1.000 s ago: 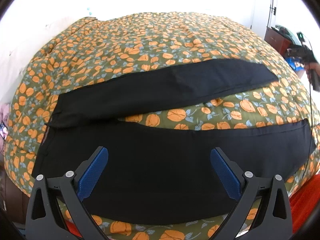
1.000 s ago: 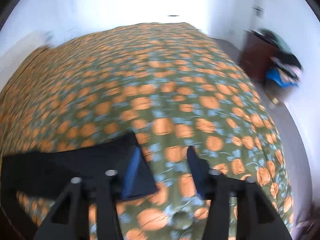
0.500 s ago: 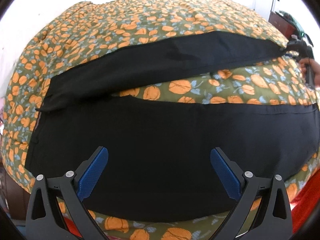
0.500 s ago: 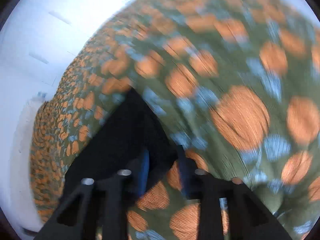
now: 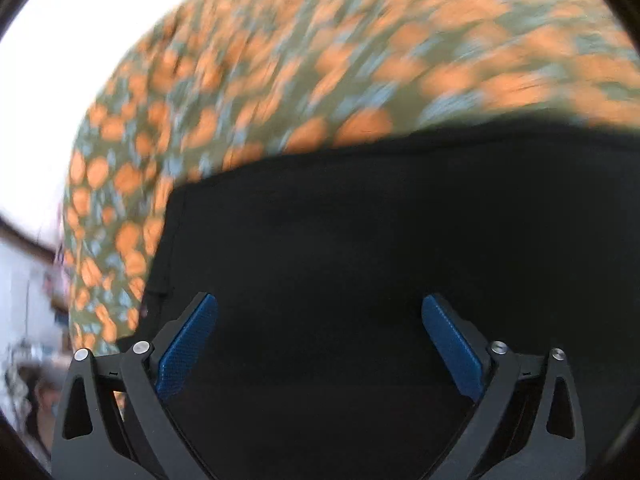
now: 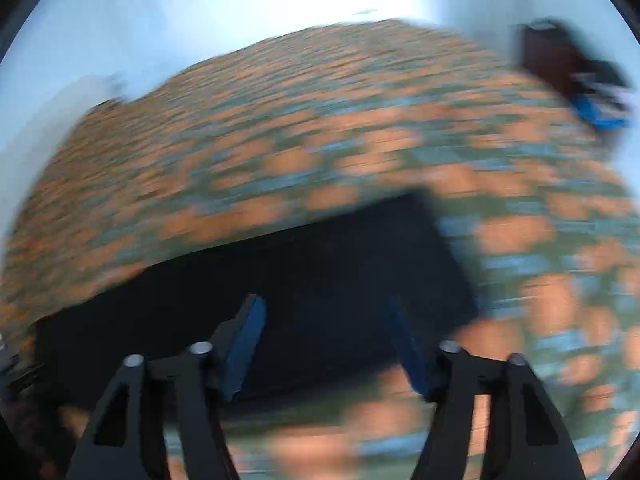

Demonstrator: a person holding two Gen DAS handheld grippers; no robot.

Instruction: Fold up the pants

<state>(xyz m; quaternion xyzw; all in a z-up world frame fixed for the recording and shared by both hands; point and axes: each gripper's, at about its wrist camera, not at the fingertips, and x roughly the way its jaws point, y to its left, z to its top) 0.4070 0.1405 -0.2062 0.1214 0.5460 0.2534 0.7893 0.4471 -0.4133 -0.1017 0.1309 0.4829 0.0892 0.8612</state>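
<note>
The black pants (image 5: 380, 264) lie flat on the bed cover (image 5: 280, 80), which is green with orange shapes. The left claw (image 5: 320, 344) is spread wide, with nothing pinched. The pants fill the space under it and in front of it, and their edge with the cover runs off to its left side. The right claw (image 6: 324, 344) is spread apart too; it has just been opening, and no cloth is pinched between its blue pads (image 6: 244, 344). The end of the pants (image 6: 320, 264) lies right under and ahead of this claw. Both views are blurry.
</note>
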